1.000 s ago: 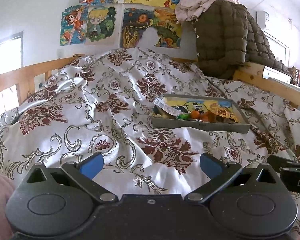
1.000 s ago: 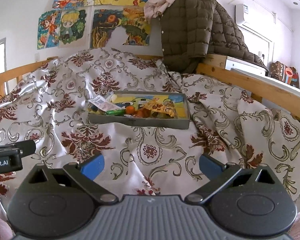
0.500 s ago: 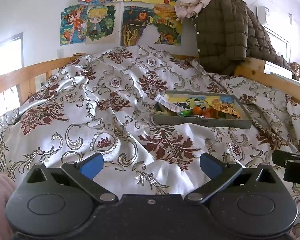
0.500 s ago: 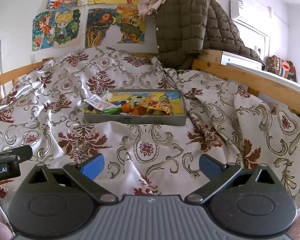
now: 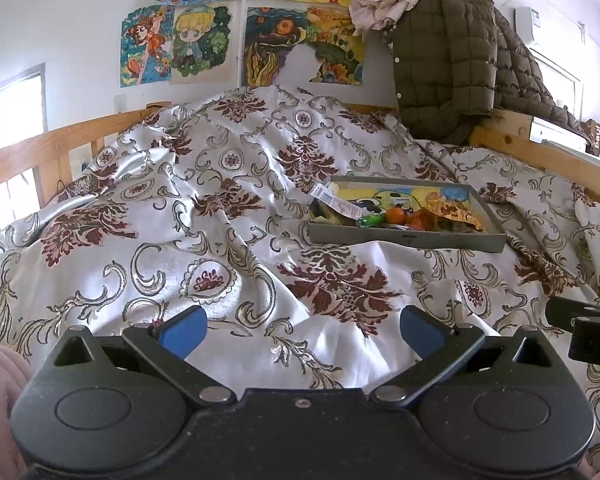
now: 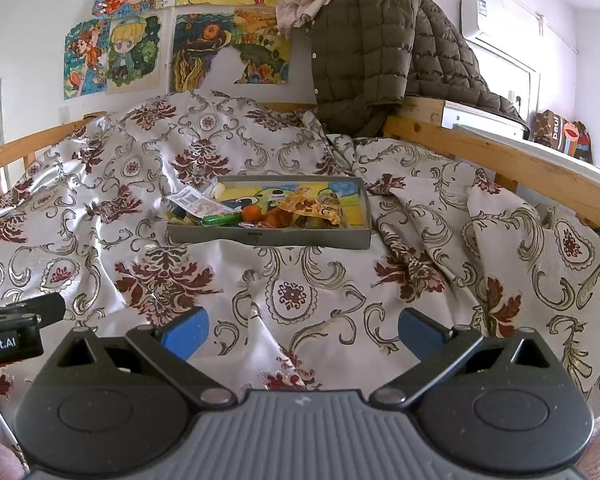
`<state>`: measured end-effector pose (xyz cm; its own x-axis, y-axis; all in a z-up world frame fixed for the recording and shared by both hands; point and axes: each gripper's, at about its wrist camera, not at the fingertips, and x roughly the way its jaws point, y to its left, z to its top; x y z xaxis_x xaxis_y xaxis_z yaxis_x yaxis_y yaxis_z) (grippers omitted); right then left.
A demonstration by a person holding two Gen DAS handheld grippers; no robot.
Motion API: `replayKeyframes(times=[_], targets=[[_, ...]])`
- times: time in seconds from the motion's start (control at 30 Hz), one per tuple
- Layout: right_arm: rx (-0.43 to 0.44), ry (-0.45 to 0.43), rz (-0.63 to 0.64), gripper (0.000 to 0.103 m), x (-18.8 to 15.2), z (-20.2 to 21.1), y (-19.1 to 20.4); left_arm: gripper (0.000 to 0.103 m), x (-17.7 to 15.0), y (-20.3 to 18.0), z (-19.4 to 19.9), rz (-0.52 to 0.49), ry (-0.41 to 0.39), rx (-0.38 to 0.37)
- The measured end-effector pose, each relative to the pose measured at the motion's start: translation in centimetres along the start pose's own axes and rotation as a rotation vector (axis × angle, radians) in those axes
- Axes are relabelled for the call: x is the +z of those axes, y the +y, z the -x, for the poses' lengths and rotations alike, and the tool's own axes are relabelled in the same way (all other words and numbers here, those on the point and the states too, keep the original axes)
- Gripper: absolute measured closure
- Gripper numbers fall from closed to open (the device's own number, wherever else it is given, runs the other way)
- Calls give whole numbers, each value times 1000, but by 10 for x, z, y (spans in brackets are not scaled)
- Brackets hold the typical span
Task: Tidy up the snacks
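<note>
A shallow grey tray (image 5: 452, 240) (image 6: 308, 238) lies on the bed, holding several snacks: a white packet (image 5: 336, 202) (image 6: 196, 202), a green wrapped piece (image 5: 370, 221) (image 6: 220, 220), an orange round one (image 5: 396, 214) (image 6: 252, 213) and a yellow-orange bag (image 5: 454, 212) (image 6: 312, 206). My left gripper (image 5: 302, 330) is open and empty, well short of the tray, which lies ahead to its right. My right gripper (image 6: 302, 332) is open and empty too, with the tray straight ahead and slightly left.
A silvery floral bedspread (image 5: 220, 208) covers the bed in folds. Wooden rails (image 6: 500, 156) run along both sides. A brown quilted jacket (image 6: 372, 48) hangs over the far right corner. Drawings (image 5: 180, 40) hang on the back wall.
Both grippers have drawn back and tilted a little; the tray now sits slightly farther ahead in each view. Both stay open and empty.
</note>
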<state>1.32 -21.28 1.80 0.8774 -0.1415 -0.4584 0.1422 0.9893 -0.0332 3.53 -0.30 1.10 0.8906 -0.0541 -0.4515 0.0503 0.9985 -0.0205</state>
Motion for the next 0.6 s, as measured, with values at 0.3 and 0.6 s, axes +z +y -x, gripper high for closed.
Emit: replayKeyframes(times=[0.3, 0.6], targets=[[1, 0, -1, 0, 1, 0, 0, 1, 0, 0, 0, -2, 0, 1], [1, 6, -6, 0, -5, 0, -4, 1, 0, 0, 0, -2, 1, 2]])
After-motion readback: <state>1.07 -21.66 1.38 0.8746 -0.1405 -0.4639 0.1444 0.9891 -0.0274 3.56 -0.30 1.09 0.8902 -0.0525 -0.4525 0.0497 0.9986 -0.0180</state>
